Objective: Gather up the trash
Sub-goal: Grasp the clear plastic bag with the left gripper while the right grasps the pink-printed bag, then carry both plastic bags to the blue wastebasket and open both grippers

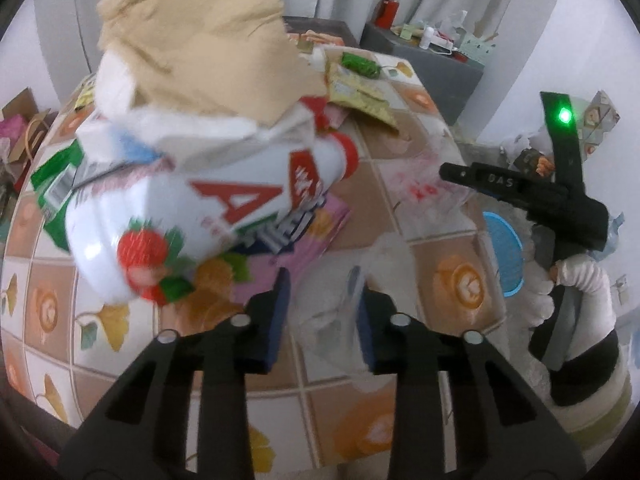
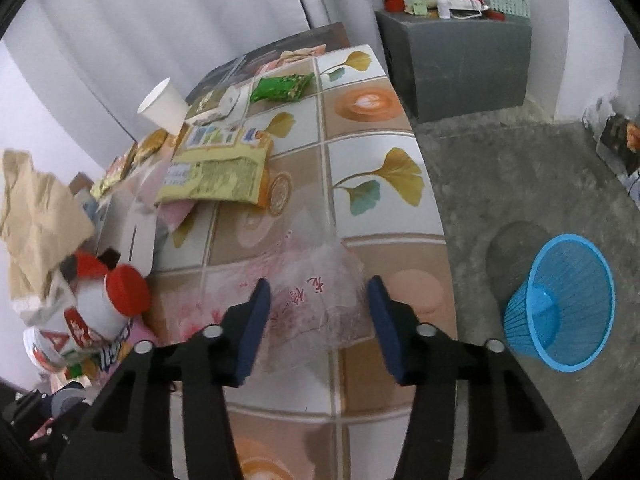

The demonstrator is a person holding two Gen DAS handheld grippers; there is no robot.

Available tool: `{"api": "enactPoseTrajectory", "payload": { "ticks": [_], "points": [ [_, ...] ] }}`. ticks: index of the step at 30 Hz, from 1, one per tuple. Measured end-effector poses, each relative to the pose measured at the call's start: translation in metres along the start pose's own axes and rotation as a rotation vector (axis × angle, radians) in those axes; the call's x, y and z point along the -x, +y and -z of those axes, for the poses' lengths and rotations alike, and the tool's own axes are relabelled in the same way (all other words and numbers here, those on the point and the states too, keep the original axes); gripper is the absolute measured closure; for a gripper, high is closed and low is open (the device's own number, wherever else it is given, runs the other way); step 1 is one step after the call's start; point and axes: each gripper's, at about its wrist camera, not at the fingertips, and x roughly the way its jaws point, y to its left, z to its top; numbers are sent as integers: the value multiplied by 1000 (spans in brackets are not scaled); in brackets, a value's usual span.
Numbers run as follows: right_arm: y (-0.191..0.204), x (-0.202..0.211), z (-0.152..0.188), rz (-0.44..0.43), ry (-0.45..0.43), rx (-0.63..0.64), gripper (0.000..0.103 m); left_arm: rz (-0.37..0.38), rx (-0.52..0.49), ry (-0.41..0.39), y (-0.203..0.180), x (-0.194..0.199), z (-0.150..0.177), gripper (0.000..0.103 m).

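The left gripper (image 1: 322, 304) has its blue pads on either side of a blurred, crumpled clear plastic wrapper (image 1: 340, 312); whether they press on it I cannot tell. The right gripper (image 2: 318, 320) straddles a clear plastic bag with red print (image 2: 316, 300) lying on the table (image 2: 380, 160), with the pads just clear of it, so it is open. Only the left wrist view shows a gloved hand (image 1: 576, 284) on the right tool's handle. Only the right wrist view shows the blue basket (image 2: 560, 304) tipped on the floor beside the table, plus a paper cup (image 2: 164, 104) and green packet (image 2: 280, 88) farther back. Both show the white strawberry bottle (image 1: 192, 216) under brown paper (image 1: 208, 44).
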Motion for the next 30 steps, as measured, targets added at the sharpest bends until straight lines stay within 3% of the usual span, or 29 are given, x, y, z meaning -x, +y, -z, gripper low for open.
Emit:
{"api": "enactPoseTrajectory", "payload": {
  "ticks": [6,11,17,19,23,27,30],
  "points": [
    [-7,12,16,-51,-7,-44,71,-32,-14,-30,3,5,16,98],
    [-31,29,34,-166,-27,-156,74,-31,-18,-78,2,25,21,98],
    [-77,71,54,-209,-121,-279,74,35,-51,-112,-26,40,14,98],
    [-101,90,60,-178,-168,-321,74,77,-70,-103,-43,37,5,98],
    [-169,123,76,-35,-242,-430,74,215,-116,-70,-102,23,-19,98],
    [-235,132,89,88,-233,-541,74,310,-218,-15,-185,-12,-43,98],
    [-275,125,102,135,-211,-622,73,322,-337,-2,-252,-47,-54,98]
  ]
}}
